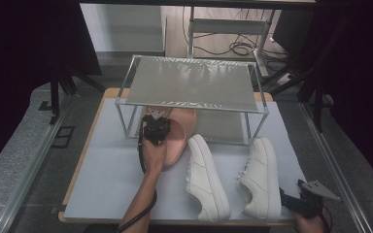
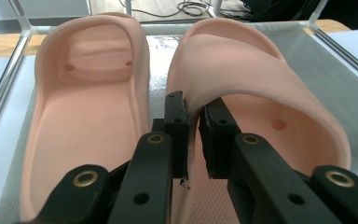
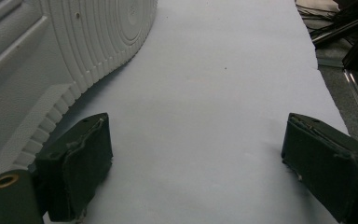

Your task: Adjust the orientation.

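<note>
My left gripper is shut on the inner edge of a pink slipper's strap, at the front left of the metal rack. That slipper juts out of the rack's front towards me. A second pink slipper lies right beside it on the left, on the rack's lower shelf. Two white sneakers lie on the table in front of the rack. My right gripper rests open by the right sneaker's heel, nothing between its jaws.
The rack's mesh top shelf overhangs the slippers, with thin posts at its corners. The pale table mat ends at a wooden edge. Dark frame legs and cables stand beyond the table.
</note>
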Tool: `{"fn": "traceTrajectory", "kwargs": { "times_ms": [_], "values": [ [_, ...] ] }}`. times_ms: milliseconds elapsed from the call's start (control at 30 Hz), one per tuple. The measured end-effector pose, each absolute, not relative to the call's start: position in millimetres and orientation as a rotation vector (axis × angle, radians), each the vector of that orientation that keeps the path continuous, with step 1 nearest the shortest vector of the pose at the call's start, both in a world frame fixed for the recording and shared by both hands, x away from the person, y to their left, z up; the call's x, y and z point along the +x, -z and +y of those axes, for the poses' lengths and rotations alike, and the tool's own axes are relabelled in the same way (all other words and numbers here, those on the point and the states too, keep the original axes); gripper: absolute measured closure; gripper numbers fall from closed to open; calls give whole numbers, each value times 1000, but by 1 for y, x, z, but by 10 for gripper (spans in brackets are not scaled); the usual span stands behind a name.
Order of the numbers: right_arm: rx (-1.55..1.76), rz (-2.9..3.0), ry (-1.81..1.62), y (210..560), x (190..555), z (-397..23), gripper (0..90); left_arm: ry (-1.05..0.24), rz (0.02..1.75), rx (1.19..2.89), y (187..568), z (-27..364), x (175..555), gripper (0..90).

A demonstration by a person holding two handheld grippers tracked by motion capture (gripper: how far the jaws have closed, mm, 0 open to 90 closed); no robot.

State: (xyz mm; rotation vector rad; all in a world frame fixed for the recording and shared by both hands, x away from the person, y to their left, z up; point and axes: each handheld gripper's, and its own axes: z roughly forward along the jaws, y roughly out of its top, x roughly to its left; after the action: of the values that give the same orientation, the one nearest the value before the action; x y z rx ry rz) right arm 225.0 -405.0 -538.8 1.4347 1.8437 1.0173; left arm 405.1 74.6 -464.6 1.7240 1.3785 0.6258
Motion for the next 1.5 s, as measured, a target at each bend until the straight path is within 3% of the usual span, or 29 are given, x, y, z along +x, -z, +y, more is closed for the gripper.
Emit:
{"fn": "traceTrajectory", "kwargs": {
  "times_ms": [433, 700, 967, 1233, 1500],
  "values": [
    [1434, 1844, -1017, 539, 225, -405, 83, -663, 1434, 1753, 481, 71, 423, 807],
    [1435, 1844, -1018, 539, 225, -405, 83, -601, 1407, 1775, 477, 74, 419, 691],
    [1435, 1844, -1018, 539, 225, -405, 83, -552, 1316, 1817, 465, 85, 402, 664],
    [1435, 1844, -1018, 539, 225, -405, 83, -501, 1243, 1856, 463, 99, 373, 678],
    [1433, 1843, -1016, 539, 225, -405, 83, -442, 1185, 1860, 465, 120, 336, 778]
  ]
}}
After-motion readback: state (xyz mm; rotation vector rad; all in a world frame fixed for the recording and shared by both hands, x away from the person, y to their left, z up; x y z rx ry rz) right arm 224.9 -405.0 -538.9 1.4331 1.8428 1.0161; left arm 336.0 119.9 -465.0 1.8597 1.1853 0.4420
